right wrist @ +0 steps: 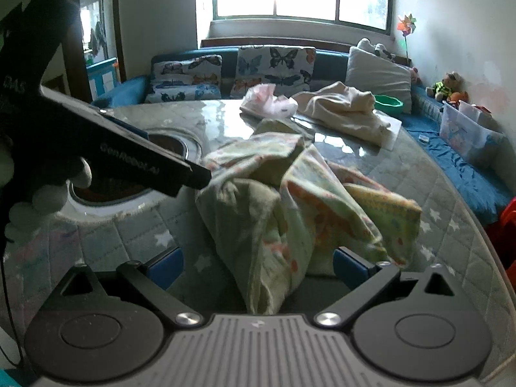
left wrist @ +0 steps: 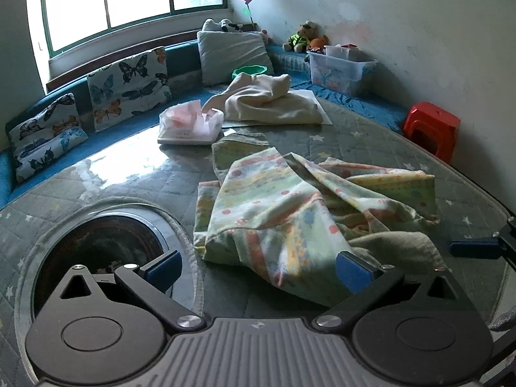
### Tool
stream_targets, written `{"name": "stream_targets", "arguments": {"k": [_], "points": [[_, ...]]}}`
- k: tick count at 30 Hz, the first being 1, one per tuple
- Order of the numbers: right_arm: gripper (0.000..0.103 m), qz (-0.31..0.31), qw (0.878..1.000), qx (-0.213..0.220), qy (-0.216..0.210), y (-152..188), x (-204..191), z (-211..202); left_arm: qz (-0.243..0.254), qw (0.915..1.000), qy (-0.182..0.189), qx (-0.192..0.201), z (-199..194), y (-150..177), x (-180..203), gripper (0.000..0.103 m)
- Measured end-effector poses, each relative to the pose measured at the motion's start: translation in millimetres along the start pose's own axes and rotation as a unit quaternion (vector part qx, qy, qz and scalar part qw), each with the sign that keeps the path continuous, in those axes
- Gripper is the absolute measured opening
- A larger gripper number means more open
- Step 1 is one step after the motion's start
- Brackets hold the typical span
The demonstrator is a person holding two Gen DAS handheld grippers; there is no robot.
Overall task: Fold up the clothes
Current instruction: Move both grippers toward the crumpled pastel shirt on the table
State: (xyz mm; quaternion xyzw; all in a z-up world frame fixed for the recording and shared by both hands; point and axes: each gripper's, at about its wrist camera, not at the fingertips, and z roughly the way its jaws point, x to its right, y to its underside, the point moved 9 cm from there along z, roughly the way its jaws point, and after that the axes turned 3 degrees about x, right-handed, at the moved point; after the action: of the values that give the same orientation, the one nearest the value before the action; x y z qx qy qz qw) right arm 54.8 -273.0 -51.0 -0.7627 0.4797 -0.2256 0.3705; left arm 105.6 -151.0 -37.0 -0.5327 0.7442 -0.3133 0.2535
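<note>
Your left gripper (left wrist: 258,269) and right gripper (right wrist: 258,271) both gape apart around the crumpled patterned garment (left wrist: 290,206) on the surface (left wrist: 129,167).

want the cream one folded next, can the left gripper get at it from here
Probably not directly: the cream garment lies at the table's far side, with the crumpled patterned cloth heaped between it and the open left gripper.
</note>
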Motion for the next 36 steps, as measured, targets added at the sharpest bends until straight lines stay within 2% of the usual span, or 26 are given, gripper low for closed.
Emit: {"name": "stream_targets", "arguments": {"k": [14, 22, 36], "points": [[0.101, 0.026, 0.999, -0.026, 0.015, 35, 2, -13, 0.017, 0.9998, 0.000, -0.014, -3, 32, -11, 0.103], [0.101, 0.031, 0.999, -0.028, 0.021, 41, 4, -17, 0.017, 0.9996, -0.009, -0.019, -4, 39, -12, 0.103], [0.101, 0.030, 0.999, -0.018, 0.023, 31, 10, -12, 0.029, 0.9988, -0.017, -0.035, 3, 39, -9, 0.103]]}}
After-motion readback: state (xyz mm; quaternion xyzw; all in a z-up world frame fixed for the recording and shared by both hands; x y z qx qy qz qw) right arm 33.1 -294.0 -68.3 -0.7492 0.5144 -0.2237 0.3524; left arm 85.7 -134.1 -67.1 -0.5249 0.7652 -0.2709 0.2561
